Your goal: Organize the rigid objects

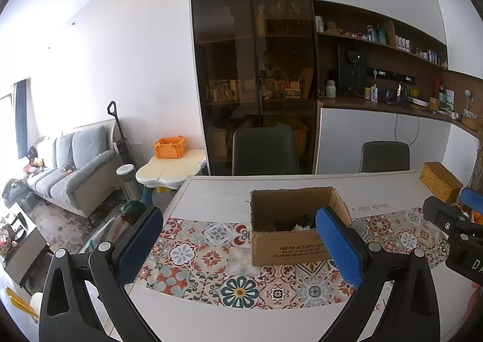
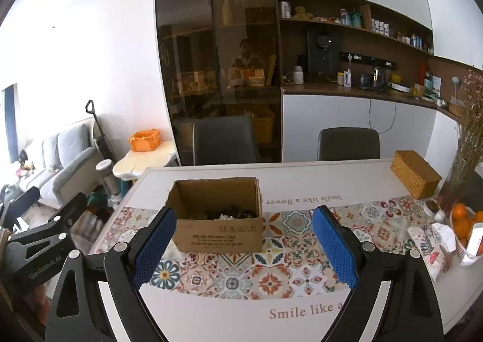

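An open cardboard box [image 1: 289, 247] stands on the patterned table runner [image 1: 211, 263]; it also shows in the right wrist view [image 2: 219, 235]. Dark small objects [image 2: 229, 212] lie in its bottom. My left gripper [image 1: 241, 248] is open and empty, held above the table in front of the box. My right gripper [image 2: 244, 247] is open and empty, also in front of the box, to the right of the left one. The right gripper's body shows at the right edge of the left wrist view [image 1: 452, 230].
A woven box [image 2: 415, 173] sits at the table's far right. Oranges [image 2: 462, 218], a packet [image 2: 428, 248] and dried flowers [image 2: 468, 137] are at the right edge. Two dark chairs [image 2: 226, 140] stand behind the table. A small table with an orange crate [image 2: 144, 140] is to the left.
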`<act>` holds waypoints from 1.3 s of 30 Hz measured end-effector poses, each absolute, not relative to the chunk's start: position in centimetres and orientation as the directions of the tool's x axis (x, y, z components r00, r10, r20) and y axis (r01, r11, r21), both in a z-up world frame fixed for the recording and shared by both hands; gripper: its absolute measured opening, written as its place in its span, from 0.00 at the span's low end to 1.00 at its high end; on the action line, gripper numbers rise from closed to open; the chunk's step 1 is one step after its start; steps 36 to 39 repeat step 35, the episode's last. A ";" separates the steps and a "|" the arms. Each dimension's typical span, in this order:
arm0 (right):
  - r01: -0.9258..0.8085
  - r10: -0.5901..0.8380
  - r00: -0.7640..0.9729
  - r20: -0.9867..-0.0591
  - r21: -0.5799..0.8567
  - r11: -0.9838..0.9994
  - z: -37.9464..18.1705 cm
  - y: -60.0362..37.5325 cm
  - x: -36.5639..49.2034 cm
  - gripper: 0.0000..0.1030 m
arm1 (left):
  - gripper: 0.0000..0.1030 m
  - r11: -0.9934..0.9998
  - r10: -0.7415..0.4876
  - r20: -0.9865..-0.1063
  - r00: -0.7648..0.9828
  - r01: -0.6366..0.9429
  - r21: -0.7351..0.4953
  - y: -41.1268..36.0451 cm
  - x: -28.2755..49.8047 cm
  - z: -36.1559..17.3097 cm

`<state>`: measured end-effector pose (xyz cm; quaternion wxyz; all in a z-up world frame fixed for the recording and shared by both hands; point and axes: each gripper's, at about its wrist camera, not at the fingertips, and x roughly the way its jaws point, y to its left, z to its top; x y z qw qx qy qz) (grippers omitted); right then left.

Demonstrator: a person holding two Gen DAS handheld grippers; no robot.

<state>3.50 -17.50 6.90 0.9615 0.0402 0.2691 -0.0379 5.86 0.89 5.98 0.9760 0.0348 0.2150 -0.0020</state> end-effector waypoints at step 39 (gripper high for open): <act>0.091 -0.052 0.862 -0.503 0.053 0.994 7.8 -17.0 4.4 0.89 | 1.00 0.999 -0.012 -0.417 0.909 0.027 0.030 0.9 6.8 6.4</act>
